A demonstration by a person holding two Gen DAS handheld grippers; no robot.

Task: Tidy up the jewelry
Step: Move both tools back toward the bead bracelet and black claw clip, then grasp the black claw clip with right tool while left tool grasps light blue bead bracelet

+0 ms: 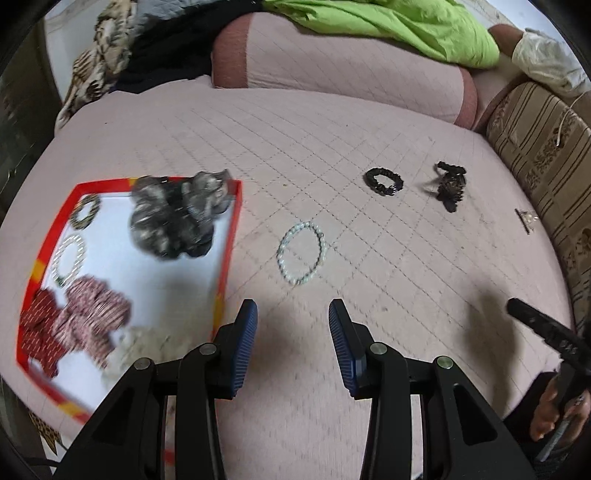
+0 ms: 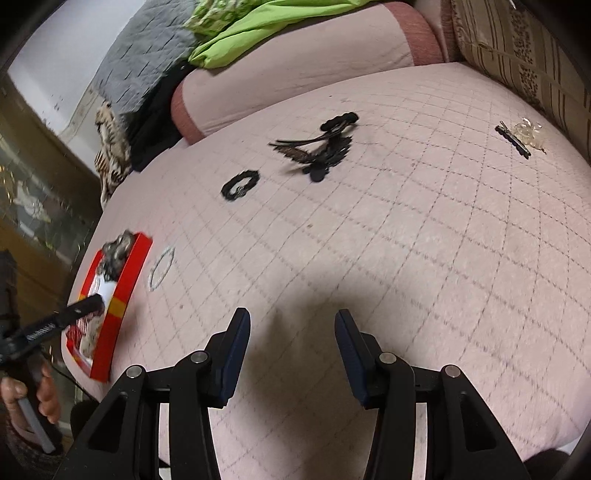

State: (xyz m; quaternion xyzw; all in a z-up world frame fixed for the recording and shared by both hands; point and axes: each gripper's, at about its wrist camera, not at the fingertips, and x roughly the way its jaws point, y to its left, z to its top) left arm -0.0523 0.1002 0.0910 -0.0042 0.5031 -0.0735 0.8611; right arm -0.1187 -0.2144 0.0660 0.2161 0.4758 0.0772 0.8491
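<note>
A red-rimmed box (image 1: pixel 236 221) with a white floor lies at the left on the pink quilted bed. It holds a grey scrunchie (image 1: pixel 173 218), red patterned scrunchies (image 1: pixel 74 317) and two bracelets. A pearl bracelet (image 1: pixel 301 253) lies on the quilt just right of the box, ahead of my left gripper (image 1: pixel 291 312), which is open and empty. Farther right lie a black scrunchie (image 1: pixel 384 181) and a pile of black hair clips (image 1: pixel 450 186). My right gripper (image 2: pixel 291 317) hovers open and empty over bare quilt, with the black scrunchie (image 2: pixel 240 185), clips (image 2: pixel 321 147) and box (image 2: pixel 122 288) beyond it.
A thin black pin with a clear clip (image 2: pixel 517 136) lies near the patterned cushion (image 1: pixel 546 155) at the right. A pink bolster (image 1: pixel 332 62), green cloth (image 1: pixel 388 26) and heaped fabric line the back. A hand (image 2: pixel 22 398) grips the left tool's handle.
</note>
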